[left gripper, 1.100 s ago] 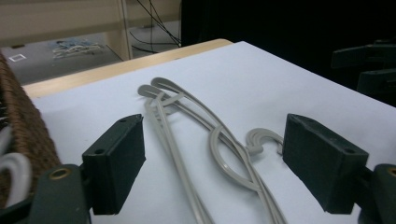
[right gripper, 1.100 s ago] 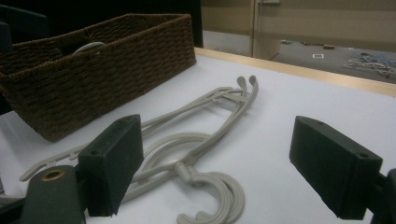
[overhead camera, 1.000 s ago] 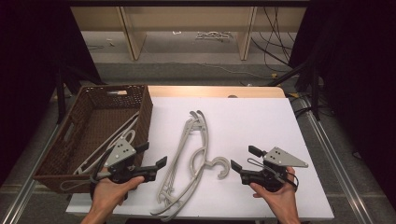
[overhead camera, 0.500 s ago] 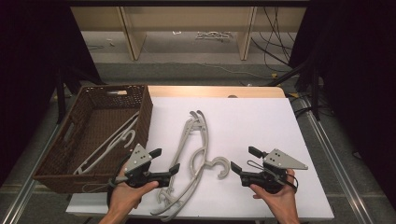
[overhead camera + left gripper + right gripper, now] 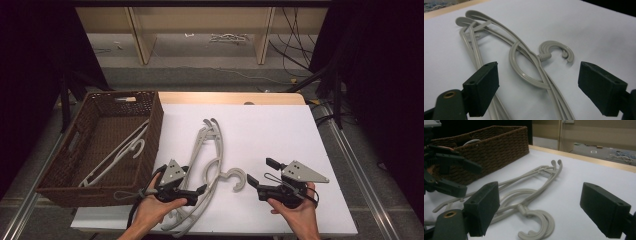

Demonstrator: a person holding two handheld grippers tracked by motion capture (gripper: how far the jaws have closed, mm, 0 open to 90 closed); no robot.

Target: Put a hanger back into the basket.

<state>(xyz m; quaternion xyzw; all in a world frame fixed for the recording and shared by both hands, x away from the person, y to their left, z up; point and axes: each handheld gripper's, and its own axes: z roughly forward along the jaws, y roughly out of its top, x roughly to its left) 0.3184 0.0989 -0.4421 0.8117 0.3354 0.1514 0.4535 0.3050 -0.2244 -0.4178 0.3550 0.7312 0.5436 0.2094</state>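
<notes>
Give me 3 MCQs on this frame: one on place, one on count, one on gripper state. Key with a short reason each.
1. Where does the wicker basket stand?
A. on the table's left side
B. on the table's right side
C. on the floor

2. How many hangers lie in the basket?
A. none
B. one
C. four

3. How are the left gripper and its jaws?
A. shut on a hanger
B. open, nothing clamped
C. shut on the basket rim

Key: 1 A, the high view has it left of the white sheet. 2 B, a single hanger in the basket shows. 3 B, the left gripper view shows the pads wide apart above the stacked hangers, having just been opening.
</notes>
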